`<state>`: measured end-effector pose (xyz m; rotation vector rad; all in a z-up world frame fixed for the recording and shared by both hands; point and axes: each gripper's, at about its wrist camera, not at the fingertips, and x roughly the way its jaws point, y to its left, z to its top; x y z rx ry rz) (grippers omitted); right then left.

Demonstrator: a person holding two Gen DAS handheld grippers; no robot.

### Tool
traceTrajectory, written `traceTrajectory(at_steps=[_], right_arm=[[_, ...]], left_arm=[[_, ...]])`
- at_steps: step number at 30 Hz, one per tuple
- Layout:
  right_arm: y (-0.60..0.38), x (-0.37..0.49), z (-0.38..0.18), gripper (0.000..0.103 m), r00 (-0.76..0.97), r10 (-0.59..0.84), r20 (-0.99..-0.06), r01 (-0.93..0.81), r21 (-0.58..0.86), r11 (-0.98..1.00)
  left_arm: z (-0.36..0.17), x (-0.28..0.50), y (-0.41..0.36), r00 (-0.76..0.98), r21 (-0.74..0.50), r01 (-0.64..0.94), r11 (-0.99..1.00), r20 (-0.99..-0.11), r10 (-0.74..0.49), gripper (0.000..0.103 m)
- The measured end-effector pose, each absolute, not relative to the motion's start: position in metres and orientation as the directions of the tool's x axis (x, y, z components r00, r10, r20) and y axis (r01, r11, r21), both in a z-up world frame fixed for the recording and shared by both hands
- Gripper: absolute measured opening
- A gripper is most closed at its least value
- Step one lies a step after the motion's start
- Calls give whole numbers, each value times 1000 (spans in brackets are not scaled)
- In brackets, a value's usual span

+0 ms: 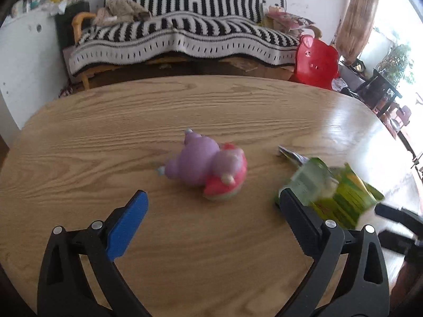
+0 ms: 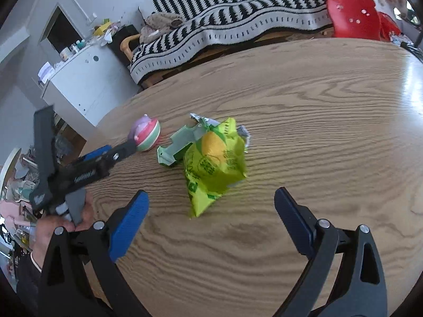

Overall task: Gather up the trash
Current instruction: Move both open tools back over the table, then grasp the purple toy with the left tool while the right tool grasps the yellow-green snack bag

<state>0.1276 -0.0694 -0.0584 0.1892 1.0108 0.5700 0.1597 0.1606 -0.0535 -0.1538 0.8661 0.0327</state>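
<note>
Trash on the wooden counter [image 2: 304,111] amounts to 2 pieces: 1 yellow-green snack bag [image 2: 214,163] and 1 pale green torn carton [image 2: 179,142], touching each other near the middle. Left of them lies 1 purple and pink toy [image 1: 206,163], between the left claw [image 1: 211,206] and the far edge. Both claws are spread wide and grip nothing; the right claw [image 2: 211,203] hovers just near of the bag. A hand [image 2: 60,224] holds the left tool. Beyond stands 1 striped sofa [image 1: 185,34].

wooden table [image 2: 317,100]; purple toy [image 1: 203,163], green wrapper [image 2: 214,163], pale green carton [image 2: 179,142]
</note>
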Motion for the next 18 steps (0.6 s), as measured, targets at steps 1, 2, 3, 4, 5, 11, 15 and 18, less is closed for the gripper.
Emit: traceTrajectory(at_steps=[1, 2, 3, 4, 5, 11, 15, 18], right_arm=[[-67, 130, -61, 92, 396, 533, -748, -364, 405, 839], [-64, 133, -63, 92, 392, 533, -750, -368, 403, 838], [-62, 136, -65, 92, 390, 536, -749, -373, 404, 835], [-59, 139, -67, 92, 391, 536, -748, -377, 401, 835], [-57, 141, -69, 92, 392, 532, -750, -380, 395, 836], [-44, 152, -77, 76, 378, 542, -750, -386, 405, 829], [-41, 152, -81, 47, 382, 528, -759, -361, 404, 841], [-43, 146, -75, 43, 400, 521, -754, -358, 394, 846]], left_arm=[[-55, 166, 163, 651, -123, -95, 988, -758, -32, 97], [-56, 171, 165, 652, -123, -99, 987, -758, -29, 97], [-59, 178, 165, 644, -128, -92, 988, -764, -39, 97], [-63, 184, 165, 632, -130, -84, 988, -773, -48, 97], [-67, 190, 164, 620, -122, -89, 989, -783, -41, 97], [-74, 199, 155, 611, -54, -71, 996, -792, 1, 95], [-75, 194, 153, 611, -61, -66, 996, -792, -8, 72], [-73, 189, 151, 612, -78, -63, 995, -791, -23, 62]])
